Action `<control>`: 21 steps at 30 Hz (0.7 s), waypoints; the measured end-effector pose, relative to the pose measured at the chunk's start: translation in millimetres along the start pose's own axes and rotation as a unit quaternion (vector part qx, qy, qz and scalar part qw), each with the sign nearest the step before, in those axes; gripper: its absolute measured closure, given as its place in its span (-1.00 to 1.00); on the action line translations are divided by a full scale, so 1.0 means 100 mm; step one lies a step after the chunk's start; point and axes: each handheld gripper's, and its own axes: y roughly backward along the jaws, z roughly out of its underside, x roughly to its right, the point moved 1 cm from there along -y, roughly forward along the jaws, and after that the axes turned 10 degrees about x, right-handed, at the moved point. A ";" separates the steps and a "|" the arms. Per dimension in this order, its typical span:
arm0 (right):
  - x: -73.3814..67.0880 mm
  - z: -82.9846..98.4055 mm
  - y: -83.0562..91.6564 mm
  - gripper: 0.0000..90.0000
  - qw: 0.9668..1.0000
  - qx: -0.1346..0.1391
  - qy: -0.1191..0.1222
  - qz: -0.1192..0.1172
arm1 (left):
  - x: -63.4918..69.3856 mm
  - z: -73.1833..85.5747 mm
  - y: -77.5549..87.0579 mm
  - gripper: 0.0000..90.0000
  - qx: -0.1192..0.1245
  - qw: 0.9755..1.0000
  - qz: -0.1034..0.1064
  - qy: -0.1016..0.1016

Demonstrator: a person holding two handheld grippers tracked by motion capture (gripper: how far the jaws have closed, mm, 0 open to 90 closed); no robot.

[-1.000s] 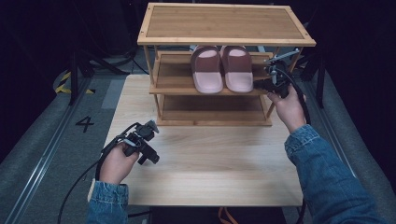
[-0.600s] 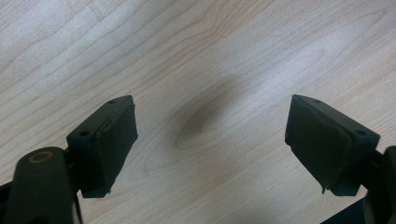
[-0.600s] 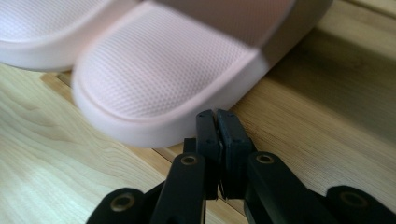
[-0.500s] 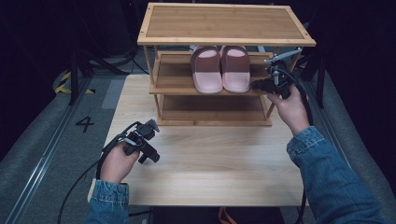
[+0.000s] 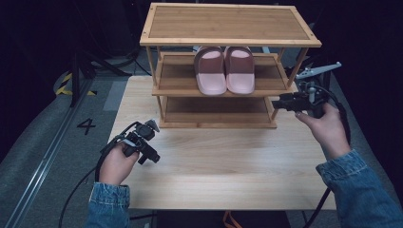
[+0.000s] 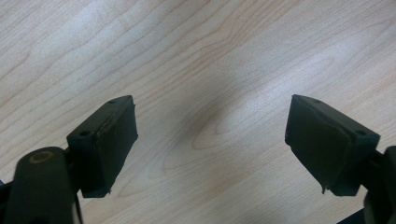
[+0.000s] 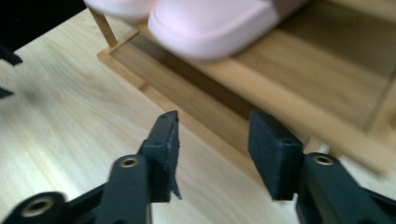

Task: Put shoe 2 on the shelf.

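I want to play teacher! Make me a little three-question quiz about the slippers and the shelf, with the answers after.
1. True or false: the pink slippers sit on the top shelf of the wooden rack.
2. Which is right about the right hand-held gripper? A) it squeezes a slipper B) its jaws stand apart with nothing between them C) it lies on the table.
3. Fill in: the left hand-held gripper is open above the bare wooden ____.

Key:
1. False. They rest side by side on the middle shelf.
2. B. Its jaws have just been opening, and it is beside the rack's right end.
3. Table.
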 end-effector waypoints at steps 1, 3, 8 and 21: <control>0.00 0.00 0.00 0.10 1.000 0.000 0.000 0.000 | 0.00 0.00 0.01 -0.62 0.003 1.000 0.001 -0.001; 0.03 0.12 0.08 0.08 1.000 -0.006 -0.001 0.007 | -0.01 0.01 0.02 -0.62 0.006 1.000 -0.001 -0.002; 0.14 0.42 0.21 0.04 0.999 -0.029 -0.013 0.022 | -0.02 0.03 0.02 -0.62 0.008 1.000 -0.001 -0.003; 0.32 1.08 0.12 -0.01 0.994 -0.082 -0.043 0.052 | -0.04 0.08 -0.05 -0.62 -0.008 1.000 -0.004 0.008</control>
